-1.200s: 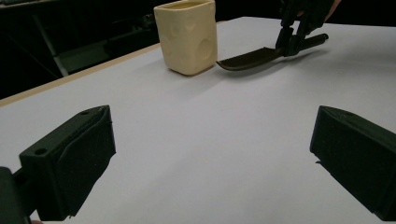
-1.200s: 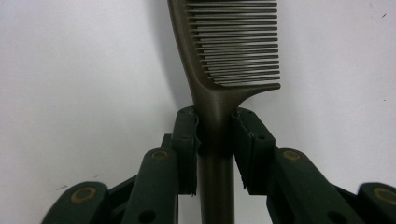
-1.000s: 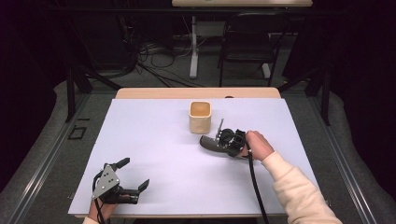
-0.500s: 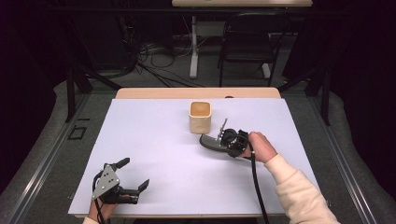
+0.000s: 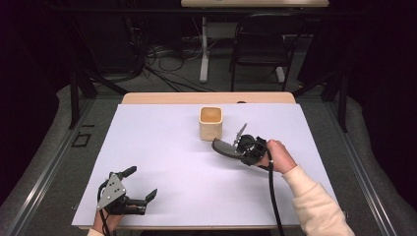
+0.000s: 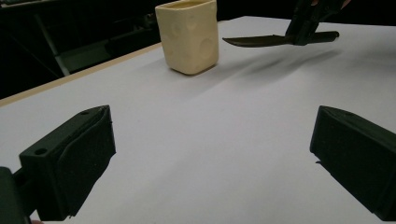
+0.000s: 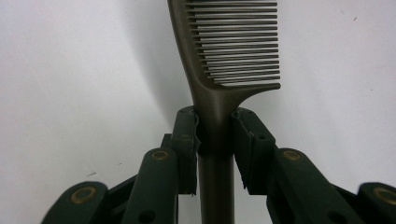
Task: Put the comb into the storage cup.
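Two grippers — right gripper [image 7: 215, 135] fingers clamped on dark comb [image 7: 229, 51], left gripper [image 6: 210, 154] fingers wide open, unlabelled cream cup [image 5: 210, 123] nearby

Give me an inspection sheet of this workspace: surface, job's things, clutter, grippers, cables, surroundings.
Surface: white sheet on a wooden table.
Job's things: dark comb held by its handle, off the sheet; cream cup upright, beside the comb's tip.
Clutter: nothing seen.
Grippers: right gripper shut on the comb; left gripper open, nothing between its fingers, near the front edge.
Cables: black cable trails from the right gripper.
Surroundings: chair, loose floor cables, dark room.
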`<state>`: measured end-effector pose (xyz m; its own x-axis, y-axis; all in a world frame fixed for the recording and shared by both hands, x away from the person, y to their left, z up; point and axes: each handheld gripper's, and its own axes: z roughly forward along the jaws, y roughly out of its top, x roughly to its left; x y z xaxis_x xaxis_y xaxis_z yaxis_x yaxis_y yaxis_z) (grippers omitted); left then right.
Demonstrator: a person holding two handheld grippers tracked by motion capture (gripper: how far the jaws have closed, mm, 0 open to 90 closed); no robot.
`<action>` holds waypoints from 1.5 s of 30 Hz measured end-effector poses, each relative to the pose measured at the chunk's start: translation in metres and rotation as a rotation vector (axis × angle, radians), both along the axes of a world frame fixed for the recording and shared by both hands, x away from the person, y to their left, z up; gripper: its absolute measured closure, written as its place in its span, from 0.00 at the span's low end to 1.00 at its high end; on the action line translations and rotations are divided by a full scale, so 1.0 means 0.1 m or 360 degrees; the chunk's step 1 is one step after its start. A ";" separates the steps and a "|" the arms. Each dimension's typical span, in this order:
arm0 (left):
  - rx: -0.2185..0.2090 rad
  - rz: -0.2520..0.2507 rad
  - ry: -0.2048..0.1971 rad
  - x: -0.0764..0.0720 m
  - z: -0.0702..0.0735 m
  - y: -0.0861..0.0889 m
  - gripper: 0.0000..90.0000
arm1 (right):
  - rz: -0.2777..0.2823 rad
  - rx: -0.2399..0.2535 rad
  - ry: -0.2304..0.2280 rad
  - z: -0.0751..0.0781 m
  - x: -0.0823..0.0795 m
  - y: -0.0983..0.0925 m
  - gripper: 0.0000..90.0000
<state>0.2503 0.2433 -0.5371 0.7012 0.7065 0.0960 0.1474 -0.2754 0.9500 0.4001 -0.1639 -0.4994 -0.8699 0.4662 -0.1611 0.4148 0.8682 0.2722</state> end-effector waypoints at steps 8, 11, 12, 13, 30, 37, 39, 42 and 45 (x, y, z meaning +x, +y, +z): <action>0.0002 0.0002 0.0001 0.00 0.00 0.00 0.00 | -0.0021 0.0103 -0.0015 0.04 -0.04 -0.06 0.79; 0.0004 0.0002 0.0000 0.00 0.00 0.00 0.00 | -0.0031 0.0130 -0.0021 0.07 -0.06 -0.08 0.79; 0.0002 0.0003 -0.0001 0.00 0.00 0.00 0.00 | -0.0036 0.0149 -0.0022 0.07 -0.06 -0.08 0.79; 0.0001 0.0001 -0.0002 0.00 0.00 0.00 0.00 | -0.0039 0.0162 -0.0024 0.08 -0.07 -0.09 0.79; 0.0004 0.0002 0.0001 0.01 0.00 0.00 0.00 | -0.0097 0.0382 -0.0051 0.14 -0.16 -0.25 0.79; 0.0005 0.0003 0.0000 0.01 0.00 0.01 0.00 | -0.0100 0.0423 -0.0057 0.17 -0.19 -0.27 0.79; 0.0007 0.0002 -0.0001 0.01 0.00 0.01 0.00 | -0.0102 0.0439 -0.0068 0.18 -0.20 -0.27 0.79; 0.0010 0.0003 -0.0001 0.01 0.00 0.01 0.00 | -0.0079 0.0461 -0.0077 0.19 -0.21 -0.27 0.79; 0.0010 0.0000 -0.0001 0.01 0.00 0.01 0.00 | -0.0086 0.0472 -0.0070 0.22 -0.23 -0.27 0.79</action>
